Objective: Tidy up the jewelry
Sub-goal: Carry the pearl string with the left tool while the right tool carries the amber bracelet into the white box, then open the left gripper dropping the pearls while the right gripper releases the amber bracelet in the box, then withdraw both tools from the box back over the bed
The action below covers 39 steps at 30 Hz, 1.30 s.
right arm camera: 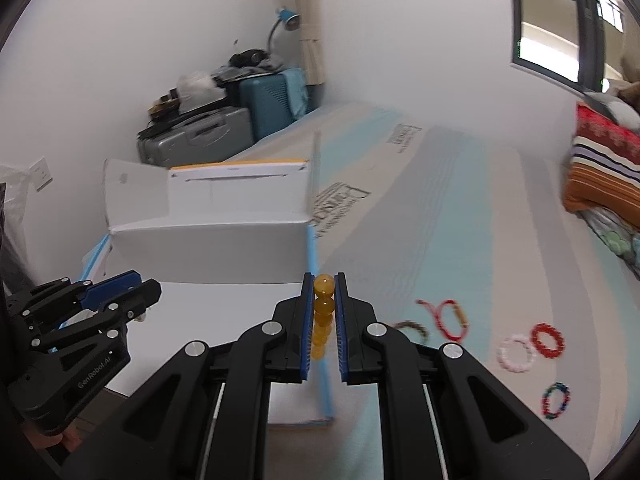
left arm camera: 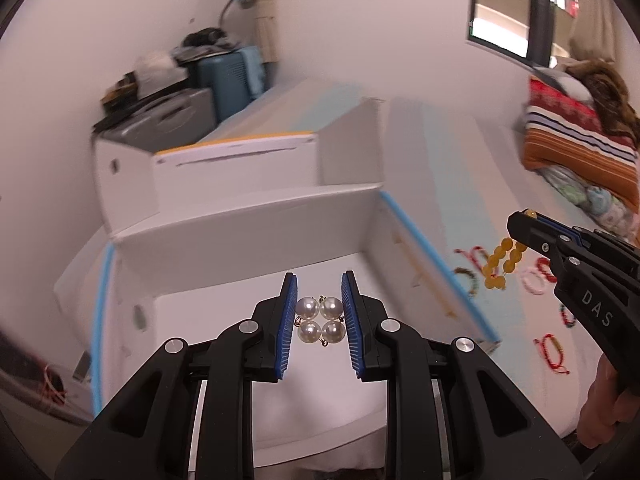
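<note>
My left gripper (left arm camera: 319, 286) is shut on a pearl bracelet (left arm camera: 320, 320), held over the inside of an open white box (left arm camera: 248, 232). My right gripper (right arm camera: 324, 276) is shut on a yellow bead bracelet (right arm camera: 323, 312), held above the box's blue-edged right wall (right arm camera: 316, 248). In the left wrist view the yellow bracelet (left arm camera: 502, 262) hangs from the right gripper (left arm camera: 520, 220). In the right wrist view the left gripper (right arm camera: 150, 294) is at the left over the box. Several bracelets lie on the mattress: red string (right arm camera: 446, 318), dark bead (right arm camera: 410, 330), white (right arm camera: 516, 352), red (right arm camera: 548, 340), multicoloured (right arm camera: 556, 400).
The box's raised lid (right arm camera: 236, 192) stands behind it. Suitcases (right arm camera: 200, 136) with clutter and a blue lamp (right arm camera: 286, 20) are in the far corner. Folded striped bedding (right arm camera: 600, 172) lies at the right. A window (right arm camera: 560, 20) is at the upper right.
</note>
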### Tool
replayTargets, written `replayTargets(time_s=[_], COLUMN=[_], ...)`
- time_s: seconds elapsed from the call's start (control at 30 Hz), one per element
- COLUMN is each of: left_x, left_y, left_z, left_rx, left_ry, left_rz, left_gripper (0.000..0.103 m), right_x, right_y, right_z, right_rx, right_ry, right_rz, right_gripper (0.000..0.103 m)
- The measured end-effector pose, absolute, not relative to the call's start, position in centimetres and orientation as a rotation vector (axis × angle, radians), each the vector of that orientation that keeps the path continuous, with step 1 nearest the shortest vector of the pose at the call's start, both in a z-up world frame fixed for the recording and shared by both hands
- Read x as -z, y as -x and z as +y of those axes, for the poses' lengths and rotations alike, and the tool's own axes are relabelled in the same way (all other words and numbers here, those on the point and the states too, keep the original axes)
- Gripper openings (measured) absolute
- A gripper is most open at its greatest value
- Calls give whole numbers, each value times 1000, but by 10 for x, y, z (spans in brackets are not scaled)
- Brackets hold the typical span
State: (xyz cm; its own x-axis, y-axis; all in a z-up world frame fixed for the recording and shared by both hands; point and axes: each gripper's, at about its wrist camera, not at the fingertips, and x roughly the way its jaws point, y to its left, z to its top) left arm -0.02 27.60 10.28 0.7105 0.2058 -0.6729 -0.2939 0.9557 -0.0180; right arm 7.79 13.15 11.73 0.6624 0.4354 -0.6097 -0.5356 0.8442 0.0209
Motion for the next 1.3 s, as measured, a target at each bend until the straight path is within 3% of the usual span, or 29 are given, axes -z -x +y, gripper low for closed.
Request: replayTargets(time_s=[0.37,0.73,1.17,1.23,1.27,1.3], left_x=[-64,-16,-11,-13,-15,-18], left_y=[20,7,7,9,11,13], left_z=[329,347,350,349,349,348], left_rx=[-373,-370,-392,-400,-400,-402], left_ry=[188,216,223,224,228,229], left_rz=[859,1048,1063,1049,1037,1027], left_gripper=[23,23,26,38,51,59], right_x=[-74,-23,0,-6,-11,-16], right_y=[-74,-98,-98,-96,-94,-92], right_z=[193,221,229,228,226,225], right_rx=[-603,-602,-578,-572,-575,-575], right_ry=[231,320,335,329,318,308], right_rz=[740,968,1032,1014,1002,985], right_gripper=[9,9,10,29,47,54])
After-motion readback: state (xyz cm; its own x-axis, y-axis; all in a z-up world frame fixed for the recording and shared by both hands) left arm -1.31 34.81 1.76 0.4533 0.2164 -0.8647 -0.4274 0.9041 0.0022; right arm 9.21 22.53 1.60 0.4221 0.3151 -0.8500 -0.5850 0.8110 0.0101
